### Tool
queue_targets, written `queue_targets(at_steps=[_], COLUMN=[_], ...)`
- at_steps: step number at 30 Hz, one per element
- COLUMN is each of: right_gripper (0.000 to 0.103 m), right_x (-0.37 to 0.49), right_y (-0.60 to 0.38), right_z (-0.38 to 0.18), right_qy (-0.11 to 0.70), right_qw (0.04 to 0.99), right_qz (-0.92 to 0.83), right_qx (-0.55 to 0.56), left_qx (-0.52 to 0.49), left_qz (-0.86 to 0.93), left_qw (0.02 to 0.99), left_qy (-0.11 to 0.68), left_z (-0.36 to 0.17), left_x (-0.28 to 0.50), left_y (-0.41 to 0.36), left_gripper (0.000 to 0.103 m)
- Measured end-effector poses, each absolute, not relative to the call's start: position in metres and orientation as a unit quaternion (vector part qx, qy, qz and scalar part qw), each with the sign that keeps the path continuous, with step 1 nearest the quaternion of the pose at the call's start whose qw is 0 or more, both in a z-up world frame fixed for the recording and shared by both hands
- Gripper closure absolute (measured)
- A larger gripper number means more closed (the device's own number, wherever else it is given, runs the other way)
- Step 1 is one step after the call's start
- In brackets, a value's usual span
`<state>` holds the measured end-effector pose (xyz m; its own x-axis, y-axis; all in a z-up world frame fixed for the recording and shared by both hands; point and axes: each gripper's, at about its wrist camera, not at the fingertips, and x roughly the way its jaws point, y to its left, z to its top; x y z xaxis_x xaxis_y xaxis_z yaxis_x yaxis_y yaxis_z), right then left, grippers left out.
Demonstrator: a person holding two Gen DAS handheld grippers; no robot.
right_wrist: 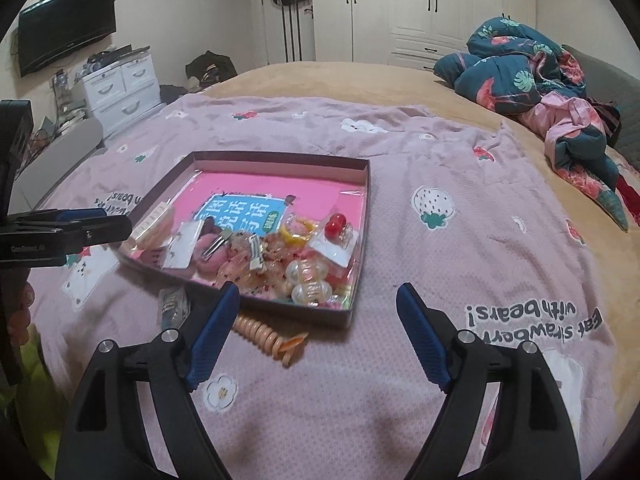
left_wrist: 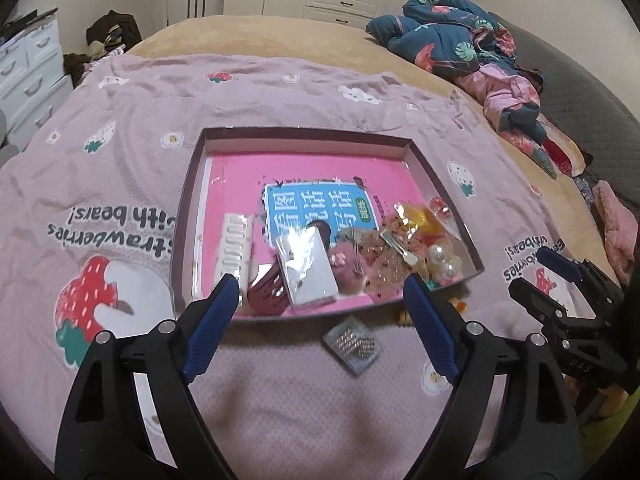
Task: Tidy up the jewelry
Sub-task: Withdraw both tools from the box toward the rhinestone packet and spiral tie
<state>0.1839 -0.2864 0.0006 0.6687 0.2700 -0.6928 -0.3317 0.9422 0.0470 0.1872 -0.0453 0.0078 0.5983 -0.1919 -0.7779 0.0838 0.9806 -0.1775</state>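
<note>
**A:** Gripper status?

**B:** Both spread wide, nothing between the pads. Left gripper (left_wrist: 318, 294) hangs over the near edge of the one shallow dark cardboard tray (left_wrist: 304, 133). Right gripper (right_wrist: 318, 306) hangs over the tray's near right corner and the pink printed blanket (right_wrist: 460, 240).

**A:** Where's the jewelry?

**B:** Mostly in the tray, piled along its near side on a pink book with a blue label (left_wrist: 320, 208). Countable from the left: one white comb-style hair clip (left_wrist: 234, 246), one dark red claw clip (left_wrist: 268, 296), one clear flat packet with a white card (left_wrist: 308, 268). Toward the right corner: one yellow ring-shaped piece (right_wrist: 298, 230), one red bead piece on a card (right_wrist: 335, 226), one pearl-and-clear claw clip (right_wrist: 310, 282). The rest is a tangle of pink and clear bits; can't count those.

**A:** Anything outside?

**B:** Two items on the blanket, just beside the tray's near wall: one small clear bag of silver pieces (left_wrist: 352, 346) and one peach spiral hair tie (right_wrist: 266, 336). Neither gripper touches them.

**A:** Background?

**B:** One crumpled dark blue floral quilt (right_wrist: 520, 68) far right, one white drawer unit (right_wrist: 120, 88) far left.
</note>
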Motion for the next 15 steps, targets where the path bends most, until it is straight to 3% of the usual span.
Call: queue_targets(at_steps=[15], right_gripper=[0.023], right_x=[0.157], right_y=[-0.268], right_z=[-0.01], right_qy=[0.378], right_qw=[0.904], right_qz=[0.187], right_qx=[-0.066], left_qx=[-0.068], left_qz=[-0.066], left_qw=[0.883], left_qy=[0.459], left_z=[-0.009], left_x=[0.159], left_y=[-0.043], left_gripper=[0.024])
